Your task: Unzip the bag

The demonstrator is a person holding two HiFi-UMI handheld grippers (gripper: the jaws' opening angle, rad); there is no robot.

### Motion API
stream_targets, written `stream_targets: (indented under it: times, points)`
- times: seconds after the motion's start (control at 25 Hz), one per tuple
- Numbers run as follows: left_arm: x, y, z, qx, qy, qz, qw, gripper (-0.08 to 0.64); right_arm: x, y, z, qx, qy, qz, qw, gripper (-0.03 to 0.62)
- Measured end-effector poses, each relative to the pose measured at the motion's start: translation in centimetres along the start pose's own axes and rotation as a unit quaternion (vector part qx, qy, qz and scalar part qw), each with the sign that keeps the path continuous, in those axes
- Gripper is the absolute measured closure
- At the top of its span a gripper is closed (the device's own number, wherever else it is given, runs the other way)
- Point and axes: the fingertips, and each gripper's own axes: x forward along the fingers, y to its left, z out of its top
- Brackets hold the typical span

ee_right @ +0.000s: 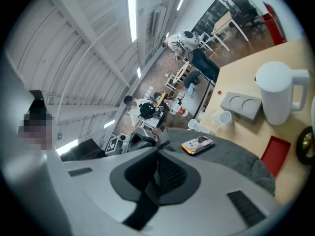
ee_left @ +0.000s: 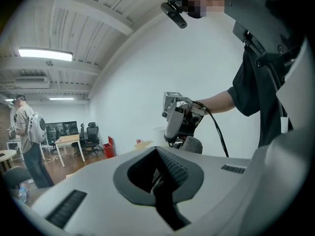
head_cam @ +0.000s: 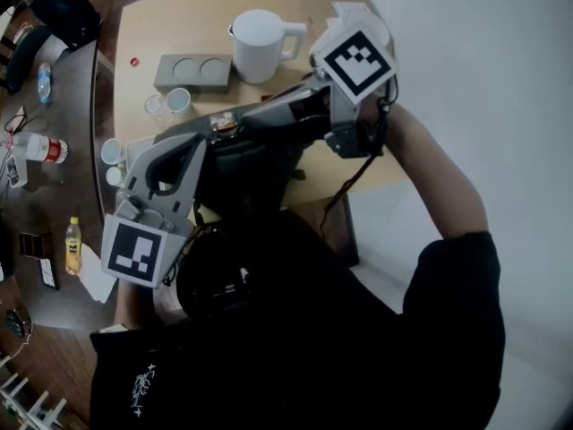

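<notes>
A dark grey fabric bag point(ee_right: 231, 156) lies on the pale wooden tabletop point(head_cam: 170, 25), at the edge nearest the person, with both tools meeting over its top. A small orange-and-white rectangular tag point(ee_right: 198, 144) rests on the bag's upper face.

The right hand-held gripper point(ee_right: 158, 149) reaches in from the right side of the head view, its black-and-white marker cube point(head_cam: 355, 58) held high. Its jaws are closed together, and a thin dark tab point(ee_right: 166, 142) pokes out from between their tips, right at the bag's top. Whether it is the zipper's pull I cannot tell.

The left hand-held gripper point(ee_left: 157, 154) comes in from the lower left. Its jaws are likewise closed, with a small fold of grey stuff pinched between the ribbed pads; it looks like the bag's fabric. From the left gripper view the right tool stands just beyond, above a rounded bit of the grey bag.

Behind the bag on the tabletop stand a tall white plastic jug with a handle point(head_cam: 260, 43) and a grey block tray with two round hollows point(head_cam: 192, 72), close beside each other. A small white cup point(head_cam: 178, 100) sits just in front of the tray. A flat red rectangular piece point(ee_right: 274, 154) lies beside the bag, near the jug.
</notes>
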Motion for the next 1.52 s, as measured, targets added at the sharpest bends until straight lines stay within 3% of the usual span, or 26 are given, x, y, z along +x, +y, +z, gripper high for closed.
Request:
stream_targets:
  times: [0.24,0.4,0.64,0.92,1.12,1.24,1.32,1.4,1.52]
  points:
    - [0.1,-0.1,-0.1,-0.009,-0.003,-0.003,1.0000,0.560,-0.6,-0.8,-0.4,0.005,-0.058,0.012,0.998,0.586]
    - [-0.1,-0.1,-0.2,-0.021,-0.014,-0.014,0.9996,0.560,-0.4,-1.2,-0.4,-0.003,-0.050,0.019,0.999,0.586]
    - [-0.2,0.1,0.1,-0.004,-0.010,-0.017,0.9998,0.557,-0.5,-0.9,-0.3,-0.017,-0.050,0.020,0.998,0.586]
    - [-1.0,2.4,1.6,-0.028,-0.019,-0.009,0.9994,0.558,-0.5,-0.9,-0.4,-0.022,-0.049,0.026,0.998,0.586]
    - [-1.2,3.8,1.5,-0.041,0.036,-0.085,0.9949,0.558,-0.5,-0.8,-0.3,-0.026,-0.049,0.026,0.998,0.586]
    - [-1.0,4.0,1.7,-0.060,0.070,-0.148,0.9847,0.558,-0.5,-0.7,-0.4,-0.028,-0.046,0.025,0.998,0.586]
    - [-0.8,3.9,1.8,-0.083,0.086,-0.207,0.9710,0.558,-0.4,-0.7,-0.4,-0.029,-0.043,0.025,0.998,0.586]
    - [-0.7,3.7,2.1,-0.119,0.099,-0.280,0.9475,0.558,-0.4,-0.7,-0.5,-0.029,-0.041,0.027,0.998,0.585]
    - [-0.2,3.9,2.3,-0.182,0.123,-0.372,0.9019,0.558,-0.4,-0.9,-0.6,-0.030,-0.041,0.026,0.998,0.585]
